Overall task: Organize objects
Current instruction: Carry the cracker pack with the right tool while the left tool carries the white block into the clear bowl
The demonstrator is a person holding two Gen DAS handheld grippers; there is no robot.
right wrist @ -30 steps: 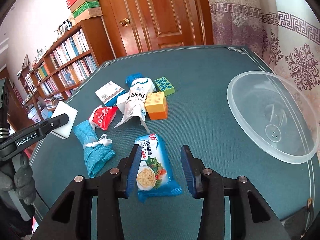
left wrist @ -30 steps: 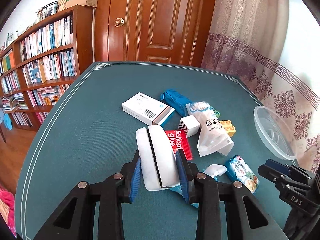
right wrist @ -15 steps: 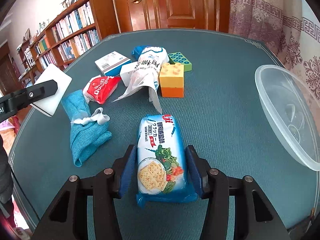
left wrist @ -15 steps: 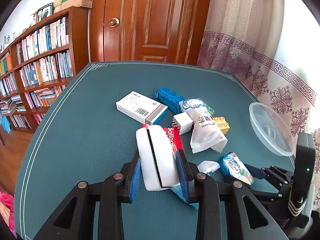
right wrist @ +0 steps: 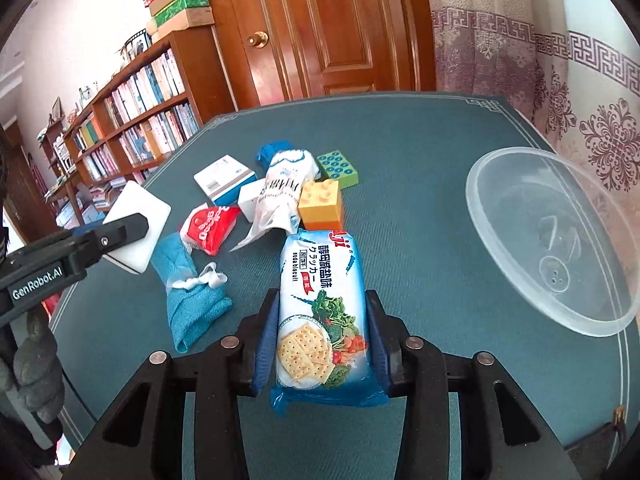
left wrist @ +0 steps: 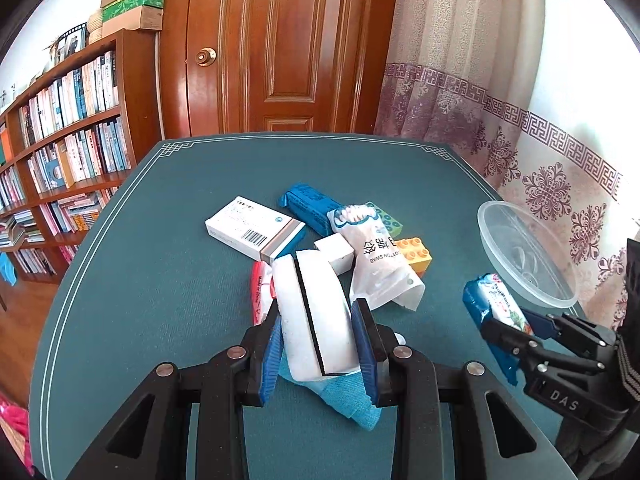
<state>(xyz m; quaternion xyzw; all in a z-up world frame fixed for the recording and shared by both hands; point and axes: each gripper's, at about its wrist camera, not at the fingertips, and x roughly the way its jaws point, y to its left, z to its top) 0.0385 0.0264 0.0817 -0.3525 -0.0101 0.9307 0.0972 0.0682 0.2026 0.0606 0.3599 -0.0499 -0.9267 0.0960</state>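
My left gripper [left wrist: 318,340] is shut on a white block with a black seam [left wrist: 316,312] and holds it above the table; the block also shows in the right wrist view [right wrist: 138,220]. My right gripper [right wrist: 322,332] is shut on a blue soda biscuit packet [right wrist: 320,316], lifted off the table; the packet also shows in the left wrist view [left wrist: 496,300]. A clear plastic bowl [right wrist: 560,240] sits to the right; it also shows in the left wrist view [left wrist: 524,256].
On the green table [right wrist: 420,152] lie a white medicine box [left wrist: 256,228], a blue packet [left wrist: 308,204], a cotton swab bag [right wrist: 280,200], an orange brick [right wrist: 322,204], a green brick [right wrist: 338,168], a red glue pack [right wrist: 208,228] and a blue cloth [right wrist: 188,300]. Bookshelves [left wrist: 60,140] stand left.
My right gripper closed on the biscuit packet and lifted it off the table. My left gripper kept hold of the white block and rose slightly.
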